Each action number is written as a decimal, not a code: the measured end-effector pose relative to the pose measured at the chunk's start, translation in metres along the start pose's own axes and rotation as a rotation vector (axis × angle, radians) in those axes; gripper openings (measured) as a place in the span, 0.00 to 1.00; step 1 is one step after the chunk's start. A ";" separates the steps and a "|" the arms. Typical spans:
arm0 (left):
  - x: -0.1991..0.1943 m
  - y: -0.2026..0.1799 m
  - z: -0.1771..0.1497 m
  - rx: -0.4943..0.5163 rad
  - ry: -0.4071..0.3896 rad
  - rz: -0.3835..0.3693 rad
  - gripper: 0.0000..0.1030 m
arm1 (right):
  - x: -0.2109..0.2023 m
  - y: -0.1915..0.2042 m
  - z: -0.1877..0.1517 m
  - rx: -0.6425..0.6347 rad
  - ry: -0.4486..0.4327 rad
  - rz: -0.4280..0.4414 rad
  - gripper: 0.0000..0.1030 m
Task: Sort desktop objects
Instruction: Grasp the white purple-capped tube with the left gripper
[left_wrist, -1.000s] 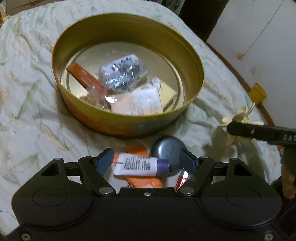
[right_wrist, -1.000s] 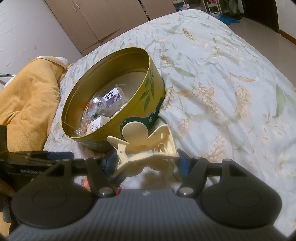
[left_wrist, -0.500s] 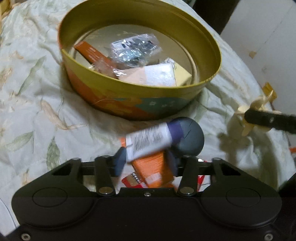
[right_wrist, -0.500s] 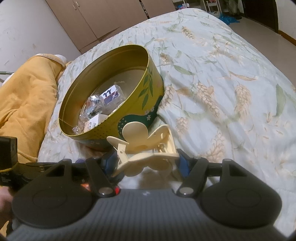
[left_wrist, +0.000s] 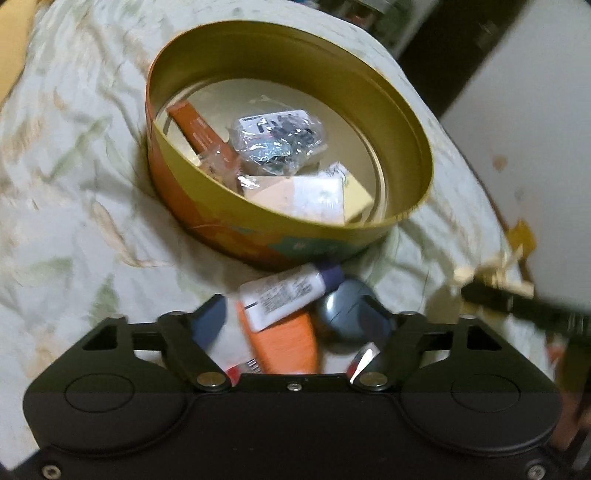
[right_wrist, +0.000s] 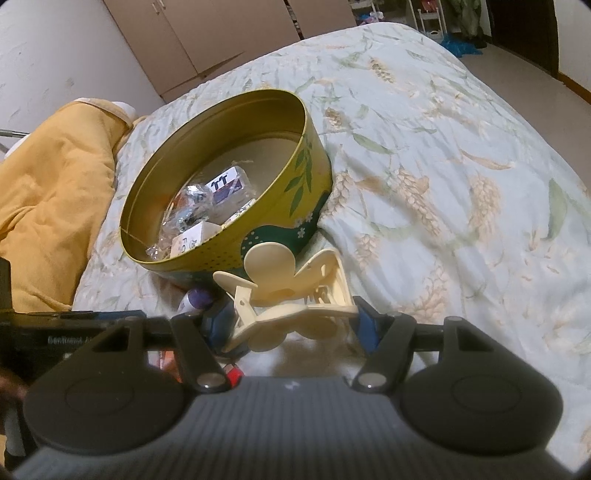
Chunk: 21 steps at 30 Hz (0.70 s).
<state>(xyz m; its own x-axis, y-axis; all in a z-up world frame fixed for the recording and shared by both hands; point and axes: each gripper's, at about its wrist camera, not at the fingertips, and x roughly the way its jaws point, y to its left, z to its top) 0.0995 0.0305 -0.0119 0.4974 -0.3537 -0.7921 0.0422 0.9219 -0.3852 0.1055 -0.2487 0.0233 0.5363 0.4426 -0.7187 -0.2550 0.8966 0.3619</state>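
Tube (left_wrist: 284, 295) dropped from opening left fingers (left_wrist: 212, 319), right fingers (right_wrist: 365, 321) clamping clip (right_wrist: 288, 295)

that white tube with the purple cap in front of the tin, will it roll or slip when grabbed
The white tube looks like soft plastic, so it would probably squash a little under the pads. Its glossy skin may slip. It lies tilted on an orange packet and against a grey round case, so a nudge could slide it. The left gripper is opening, pads clear of it.
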 end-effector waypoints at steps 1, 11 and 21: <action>0.005 0.001 0.002 -0.036 0.000 -0.001 0.81 | 0.000 -0.001 0.000 0.003 -0.001 -0.002 0.66; 0.044 -0.002 0.013 -0.173 0.039 0.052 0.82 | 0.006 -0.007 0.002 0.027 0.009 0.005 0.66; 0.024 0.002 0.002 -0.146 0.016 0.042 0.67 | 0.006 -0.008 0.001 0.029 0.006 0.010 0.66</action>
<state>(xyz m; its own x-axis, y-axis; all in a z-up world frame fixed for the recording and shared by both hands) 0.1128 0.0246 -0.0310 0.4825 -0.3188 -0.8158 -0.1050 0.9036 -0.4153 0.1117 -0.2532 0.0169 0.5290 0.4521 -0.7181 -0.2368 0.8913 0.3867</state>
